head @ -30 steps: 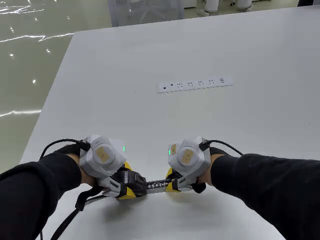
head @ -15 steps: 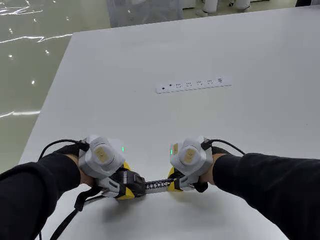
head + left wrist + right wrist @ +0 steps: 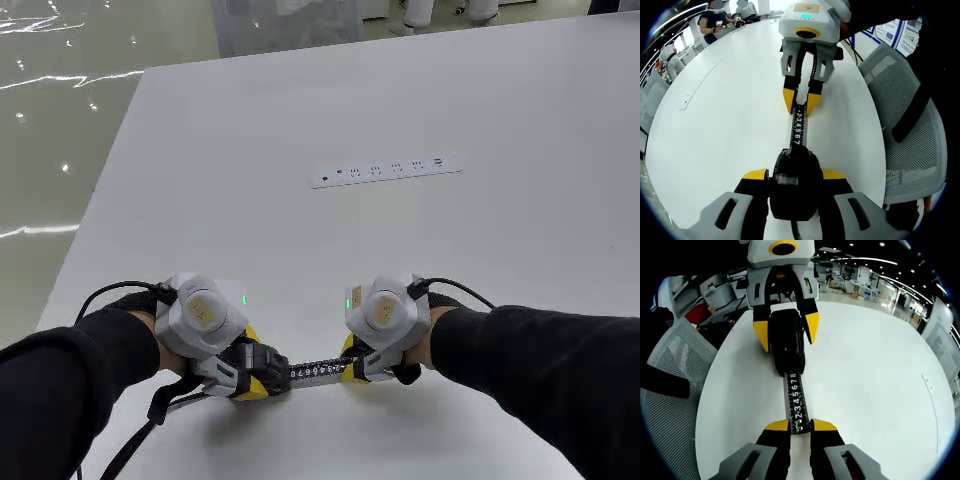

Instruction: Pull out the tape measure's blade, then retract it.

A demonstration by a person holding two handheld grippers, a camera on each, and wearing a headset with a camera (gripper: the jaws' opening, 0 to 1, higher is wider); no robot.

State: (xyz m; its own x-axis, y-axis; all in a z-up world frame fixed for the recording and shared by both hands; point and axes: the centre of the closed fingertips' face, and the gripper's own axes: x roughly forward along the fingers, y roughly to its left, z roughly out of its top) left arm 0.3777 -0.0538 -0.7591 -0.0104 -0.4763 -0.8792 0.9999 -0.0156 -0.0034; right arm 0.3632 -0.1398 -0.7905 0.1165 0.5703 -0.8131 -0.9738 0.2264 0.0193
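Note:
The black tape measure case (image 3: pixel 262 368) sits between the yellow-tipped jaws of my left gripper (image 3: pixel 255 380), which is shut on it; in the left gripper view the case (image 3: pixel 794 181) lies between that gripper's jaws (image 3: pixel 794 176). A short stretch of numbered blade (image 3: pixel 320 372) runs from the case to my right gripper (image 3: pixel 349 371), shut on the blade's end. The right gripper view has the blade (image 3: pixel 794 402) running from my jaws (image 3: pixel 800 427) to the case (image 3: pixel 786 342). The two grippers face each other low over the white table (image 3: pixel 300 240), near its front edge.
A white power strip (image 3: pixel 386 169) lies flat in the middle of the table, well beyond the grippers. The table's left edge drops to a glossy floor. A grey mesh chair (image 3: pixel 900 135) stands just behind the front edge. A black strap (image 3: pixel 140 440) trails off the left gripper.
The right gripper has drifted slightly to the right, and a little more blade lies between it and the case. The left gripper holds its place.

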